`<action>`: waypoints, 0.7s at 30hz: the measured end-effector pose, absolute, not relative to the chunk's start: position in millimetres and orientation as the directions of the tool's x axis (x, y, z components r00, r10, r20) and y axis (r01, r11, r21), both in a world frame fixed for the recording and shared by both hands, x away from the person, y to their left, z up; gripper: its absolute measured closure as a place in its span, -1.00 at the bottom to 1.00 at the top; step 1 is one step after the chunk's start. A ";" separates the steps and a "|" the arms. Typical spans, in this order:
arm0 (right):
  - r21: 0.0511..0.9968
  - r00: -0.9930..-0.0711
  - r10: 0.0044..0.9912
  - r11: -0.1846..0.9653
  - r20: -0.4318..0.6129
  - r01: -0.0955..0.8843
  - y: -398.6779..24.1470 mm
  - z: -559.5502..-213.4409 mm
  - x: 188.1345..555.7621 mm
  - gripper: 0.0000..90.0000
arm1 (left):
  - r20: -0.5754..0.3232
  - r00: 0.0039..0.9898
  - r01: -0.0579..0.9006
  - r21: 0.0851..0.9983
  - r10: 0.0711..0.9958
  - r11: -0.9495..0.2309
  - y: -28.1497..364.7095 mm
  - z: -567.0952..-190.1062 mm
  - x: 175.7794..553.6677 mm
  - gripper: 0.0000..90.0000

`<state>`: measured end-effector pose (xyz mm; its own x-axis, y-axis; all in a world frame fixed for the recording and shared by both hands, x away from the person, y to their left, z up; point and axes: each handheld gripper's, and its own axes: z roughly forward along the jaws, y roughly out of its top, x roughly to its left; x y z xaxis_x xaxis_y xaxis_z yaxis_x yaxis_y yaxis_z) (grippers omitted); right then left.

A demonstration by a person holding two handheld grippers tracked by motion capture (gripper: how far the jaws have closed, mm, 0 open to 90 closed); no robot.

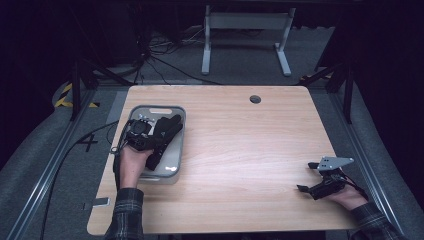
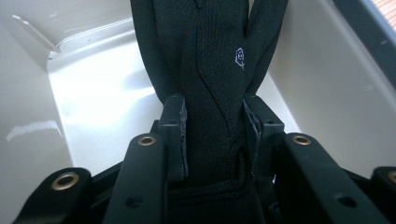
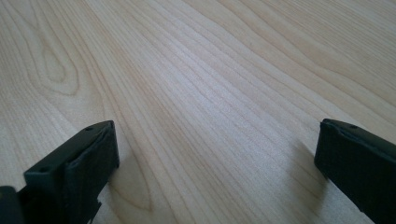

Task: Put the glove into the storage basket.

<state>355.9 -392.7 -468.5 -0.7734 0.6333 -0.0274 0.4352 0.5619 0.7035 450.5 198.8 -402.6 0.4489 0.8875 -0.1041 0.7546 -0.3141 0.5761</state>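
High view: left gripper [image 1: 159,131] clamping a black glove [image 2: 210,60] by the cuff, dangling it over the grey bin [image 1: 176,116], likely for dropping or lifting out; right gripper [image 1: 306,176] idling wide apart, resting low on the wooden table [image 1: 240,140].

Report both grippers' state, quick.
Left gripper: closed on the black glove, over the grey bin.
Right gripper: open, holding nothing, above the table.
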 end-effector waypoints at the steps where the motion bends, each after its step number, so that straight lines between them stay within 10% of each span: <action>1: 0.704 -0.774 0.633 0.562 -0.027 0.435 -392.7 -468.5 355.9 -0.99 | -0.106 0.445 0.757 0.576 0.889 -0.310 198.6 -403.2 451.0 0.44; 21: 0.704 -0.773 0.633 0.562 -0.027 0.435 -392.7 -468.5 355.9 -0.99 | -0.107 0.416 0.759 0.588 0.903 -0.280 207.0 -407.4 454.5 -0.10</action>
